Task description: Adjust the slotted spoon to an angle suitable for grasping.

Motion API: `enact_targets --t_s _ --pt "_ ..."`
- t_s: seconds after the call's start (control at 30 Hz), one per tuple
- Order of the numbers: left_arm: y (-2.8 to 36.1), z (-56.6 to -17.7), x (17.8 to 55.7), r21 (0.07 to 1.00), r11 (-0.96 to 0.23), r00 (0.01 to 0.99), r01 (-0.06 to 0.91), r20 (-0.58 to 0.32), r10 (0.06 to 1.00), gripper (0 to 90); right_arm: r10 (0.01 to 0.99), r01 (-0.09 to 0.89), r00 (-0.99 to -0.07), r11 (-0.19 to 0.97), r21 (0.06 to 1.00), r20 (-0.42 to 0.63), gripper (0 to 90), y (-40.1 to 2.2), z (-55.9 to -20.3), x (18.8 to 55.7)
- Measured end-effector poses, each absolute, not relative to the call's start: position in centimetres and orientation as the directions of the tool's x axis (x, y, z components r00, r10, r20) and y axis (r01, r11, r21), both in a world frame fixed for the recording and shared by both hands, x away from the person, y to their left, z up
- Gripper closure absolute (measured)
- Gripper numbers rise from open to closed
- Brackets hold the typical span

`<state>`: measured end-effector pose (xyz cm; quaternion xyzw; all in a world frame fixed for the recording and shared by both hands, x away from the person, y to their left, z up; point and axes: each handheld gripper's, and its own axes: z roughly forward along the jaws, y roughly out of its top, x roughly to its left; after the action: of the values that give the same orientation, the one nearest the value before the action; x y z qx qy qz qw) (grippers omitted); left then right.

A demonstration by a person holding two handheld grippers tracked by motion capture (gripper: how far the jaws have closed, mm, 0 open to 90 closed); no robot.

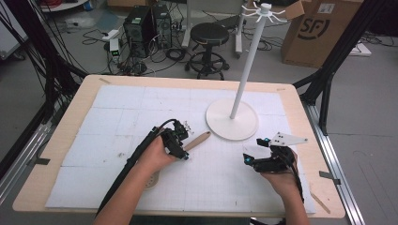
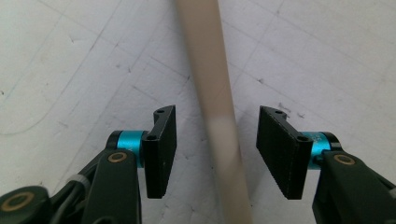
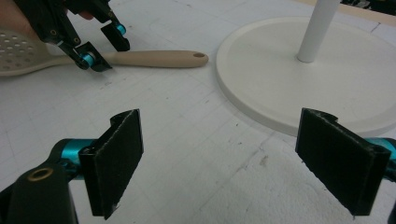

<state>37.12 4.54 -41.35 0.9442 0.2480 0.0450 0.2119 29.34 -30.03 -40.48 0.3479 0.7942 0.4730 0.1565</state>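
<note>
A: Item 1, nearest the lens: left gripper (image 2: 216, 149), 2 black pads straddling the beige handle of a slotted spatula (image 2: 212, 93). Pads stand clear of the wood on both sides; released, nothing gripped yet.

B: Location of the spatula?

A: Flat on the white gridded mat (image 1: 117, 112), handle end with its hanging hole pointing toward the stand's base, perforated head partly under the left hand (image 1: 157, 157). The right gripper view shows the handle lying level, just short of the base.

B: Item 2?

A: Right gripper (image 3: 233, 163), jaws spread wide over bare mat, empty, near the base rim.

B: Item 3?

A: White hook stand (image 1: 244, 89): round base, upright pole, hooks at the top.

B: Step in hand?

A: Judged as the grasp on the handle. Next move calls for closing squarely on the handle, then lifting without letting the head swing; hanging it by the hole looks the likely aim.
</note>
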Motion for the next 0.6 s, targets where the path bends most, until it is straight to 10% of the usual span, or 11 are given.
enact_targets --t_s 0.6 --pt "4.6 -41.3 37.04 0.412 -0.791 0.872 0.452 -0.017 0.489 66.4 0.704 0.406 -0.706 0.309 0.86 0.08 13.8 -30.14 -40.46 29.3"
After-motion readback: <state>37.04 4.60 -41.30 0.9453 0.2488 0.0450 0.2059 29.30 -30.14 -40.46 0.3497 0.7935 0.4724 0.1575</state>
